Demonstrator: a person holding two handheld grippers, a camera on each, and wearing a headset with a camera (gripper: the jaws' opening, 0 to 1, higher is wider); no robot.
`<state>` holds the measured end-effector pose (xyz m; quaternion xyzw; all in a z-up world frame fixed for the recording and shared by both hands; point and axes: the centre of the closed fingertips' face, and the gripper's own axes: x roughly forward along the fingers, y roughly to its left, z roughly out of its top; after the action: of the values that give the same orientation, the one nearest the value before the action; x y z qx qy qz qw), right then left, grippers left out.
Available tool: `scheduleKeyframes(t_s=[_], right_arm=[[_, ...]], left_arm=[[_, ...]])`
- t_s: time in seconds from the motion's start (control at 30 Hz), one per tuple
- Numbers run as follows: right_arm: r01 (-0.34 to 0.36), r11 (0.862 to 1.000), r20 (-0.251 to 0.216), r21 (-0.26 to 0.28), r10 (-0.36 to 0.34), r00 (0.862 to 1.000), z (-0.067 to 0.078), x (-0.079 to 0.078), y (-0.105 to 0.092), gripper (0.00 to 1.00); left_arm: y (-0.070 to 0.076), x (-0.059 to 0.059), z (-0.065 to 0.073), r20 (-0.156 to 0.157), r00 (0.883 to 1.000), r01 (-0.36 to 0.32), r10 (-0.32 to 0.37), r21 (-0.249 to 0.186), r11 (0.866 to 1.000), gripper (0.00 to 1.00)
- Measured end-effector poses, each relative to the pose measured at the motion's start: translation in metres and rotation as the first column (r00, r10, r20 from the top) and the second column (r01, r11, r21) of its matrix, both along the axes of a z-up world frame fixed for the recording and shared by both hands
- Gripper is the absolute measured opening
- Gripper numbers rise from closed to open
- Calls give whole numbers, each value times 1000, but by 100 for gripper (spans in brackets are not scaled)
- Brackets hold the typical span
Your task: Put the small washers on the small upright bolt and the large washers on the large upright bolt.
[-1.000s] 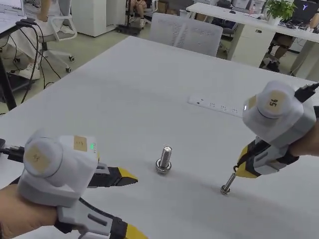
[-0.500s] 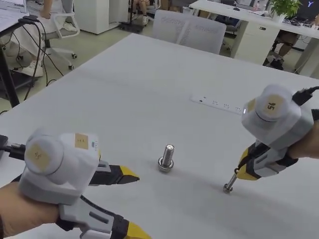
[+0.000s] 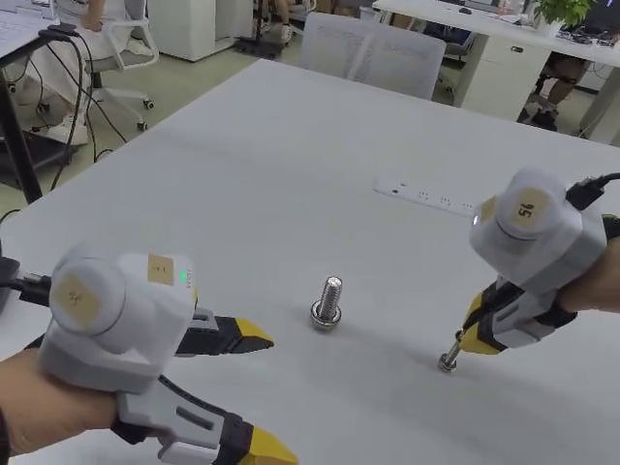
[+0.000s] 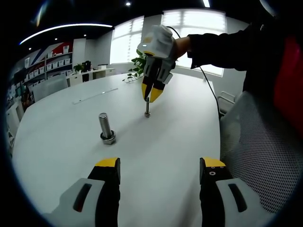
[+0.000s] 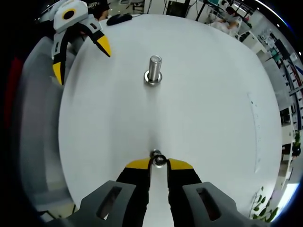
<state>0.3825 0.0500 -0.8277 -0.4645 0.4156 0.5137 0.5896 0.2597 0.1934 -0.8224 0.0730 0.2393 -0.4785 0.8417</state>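
1. Left gripper [image 3: 260,392] hovered over the near-left part of the tabletop [image 3: 242,194], its jaws spread wide and holding nothing.
2. The right gripper [image 5: 157,163] had its jaws almost together, with the tips on either side of the top of the small bolt [image 3: 449,360]. Whether they pinched anything could not be told.
3. The large bolt [image 3: 327,302] stood upright mid-tabletop, between the grippers and apart from both.
4. A power strip [image 3: 426,199] lay toward the far edge.
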Motion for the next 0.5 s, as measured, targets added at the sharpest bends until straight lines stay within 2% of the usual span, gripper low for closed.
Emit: scheduleKeyframes(t_s=[0.5], right_arm=[[13, 1000, -27, 0, -13, 1000, -23, 0, 0, 14]], left_arm=[[1, 0, -1, -8, 1000, -4, 4, 7, 1000, 67]])
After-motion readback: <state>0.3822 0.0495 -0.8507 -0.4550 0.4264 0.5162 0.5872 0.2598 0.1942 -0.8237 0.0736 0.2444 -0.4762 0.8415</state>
